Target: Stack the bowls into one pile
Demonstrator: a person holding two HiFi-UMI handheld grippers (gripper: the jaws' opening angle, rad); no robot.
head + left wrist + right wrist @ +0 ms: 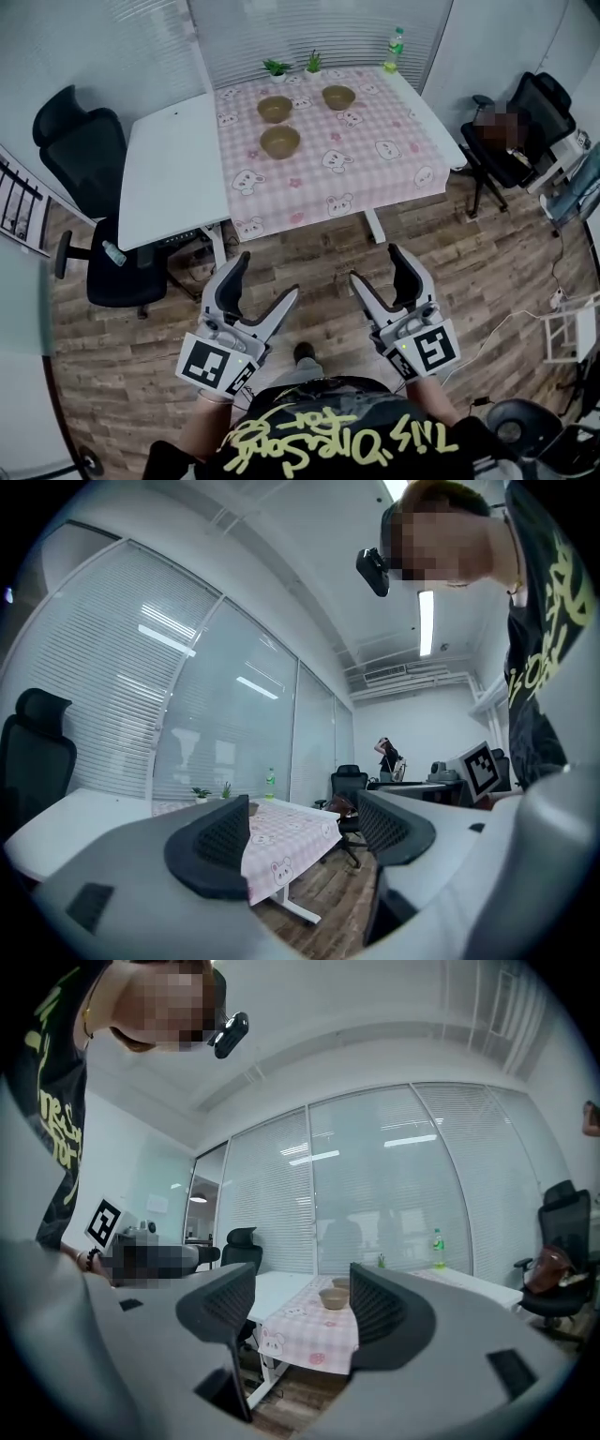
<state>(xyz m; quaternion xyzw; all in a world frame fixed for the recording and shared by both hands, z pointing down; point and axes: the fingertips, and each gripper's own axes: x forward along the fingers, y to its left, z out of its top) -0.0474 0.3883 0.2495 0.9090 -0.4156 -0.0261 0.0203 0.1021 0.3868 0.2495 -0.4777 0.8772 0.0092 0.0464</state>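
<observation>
A strip of wood-plank floor [309, 246] lies between the person and the table's near edge, and both grippers hang over it, well short of the table. The left gripper [267, 278] and right gripper [377, 265] both hold their jaws wide apart with nothing between them.

Three round tan bowls sit apart on a pink checked cloth [384, 178] printed with bears. The back left bowl [275, 109] and back right bowl [338, 97] are near the far edge, and the front bowl [280, 142] is nearer the middle.

A bottle [395, 49] stands at the far right corner, its label too small to read. A bare white table [173, 169] adjoins the left edge. Black chairs [84, 141] flank both sides.
</observation>
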